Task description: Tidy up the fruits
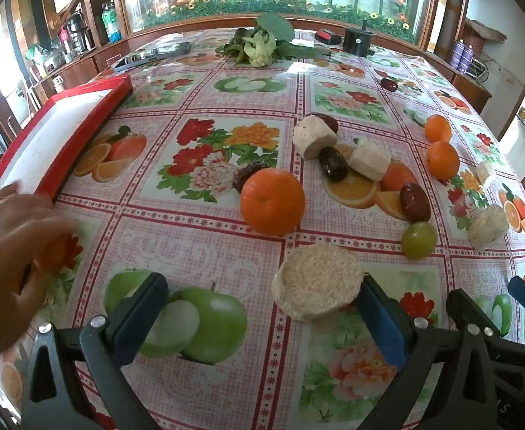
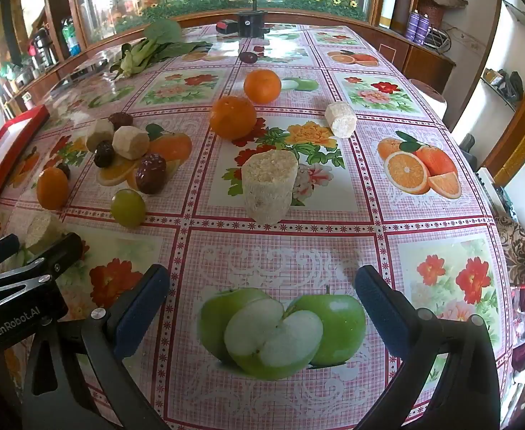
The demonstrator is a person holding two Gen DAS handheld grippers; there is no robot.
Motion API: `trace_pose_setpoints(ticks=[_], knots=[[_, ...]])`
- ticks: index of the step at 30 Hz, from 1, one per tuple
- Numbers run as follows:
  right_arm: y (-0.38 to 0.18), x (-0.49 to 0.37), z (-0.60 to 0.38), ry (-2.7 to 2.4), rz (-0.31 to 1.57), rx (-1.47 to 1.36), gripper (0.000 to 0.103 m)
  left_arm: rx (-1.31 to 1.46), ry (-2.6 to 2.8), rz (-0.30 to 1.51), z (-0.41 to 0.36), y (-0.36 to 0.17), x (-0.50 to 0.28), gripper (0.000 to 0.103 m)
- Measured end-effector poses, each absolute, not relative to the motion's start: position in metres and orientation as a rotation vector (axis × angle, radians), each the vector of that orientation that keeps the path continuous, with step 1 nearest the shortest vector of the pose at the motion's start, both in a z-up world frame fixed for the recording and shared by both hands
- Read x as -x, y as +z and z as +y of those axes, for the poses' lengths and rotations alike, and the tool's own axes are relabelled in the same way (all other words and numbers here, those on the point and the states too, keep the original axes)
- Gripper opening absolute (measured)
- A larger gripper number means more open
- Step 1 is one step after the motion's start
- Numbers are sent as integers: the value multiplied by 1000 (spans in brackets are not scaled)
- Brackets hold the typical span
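Fruit lies scattered across the flowered tablecloth [image 2: 334, 251], none of it sorted yet. The left gripper [image 1: 262, 308] hangs released, nothing between its pads, and the nearest piece, a pale cut round [image 1: 316, 281], lies just ahead of its right finger, cut face tilted up. Beyond that sits a tangerine [image 1: 272, 201], slightly left of centre. The right gripper [image 2: 262, 297] is equally slack and empty; dead ahead of it stands an upright pale cylinder [image 2: 268, 186], long axis vertical, well apart from the fingertips. The left one is likely nearer its target. A red-rimmed tray [image 1: 83, 118] lies far forward-left of the left gripper; what shows of its white floor holds nothing. A bare hand [image 1: 15, 251] rests nearby.
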State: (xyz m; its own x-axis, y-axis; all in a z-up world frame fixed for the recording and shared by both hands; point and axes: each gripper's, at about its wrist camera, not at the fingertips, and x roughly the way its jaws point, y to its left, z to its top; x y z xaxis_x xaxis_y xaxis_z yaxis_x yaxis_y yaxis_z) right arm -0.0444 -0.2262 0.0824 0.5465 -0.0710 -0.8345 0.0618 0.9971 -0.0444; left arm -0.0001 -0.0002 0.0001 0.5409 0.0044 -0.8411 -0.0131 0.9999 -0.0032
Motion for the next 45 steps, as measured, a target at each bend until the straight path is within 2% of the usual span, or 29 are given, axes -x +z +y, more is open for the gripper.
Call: trace_pose_setpoints(ticks=[45], knots=[[82, 39, -228, -53, 974, 20, 103, 29, 46, 981, -1, -1, -6, 103]])
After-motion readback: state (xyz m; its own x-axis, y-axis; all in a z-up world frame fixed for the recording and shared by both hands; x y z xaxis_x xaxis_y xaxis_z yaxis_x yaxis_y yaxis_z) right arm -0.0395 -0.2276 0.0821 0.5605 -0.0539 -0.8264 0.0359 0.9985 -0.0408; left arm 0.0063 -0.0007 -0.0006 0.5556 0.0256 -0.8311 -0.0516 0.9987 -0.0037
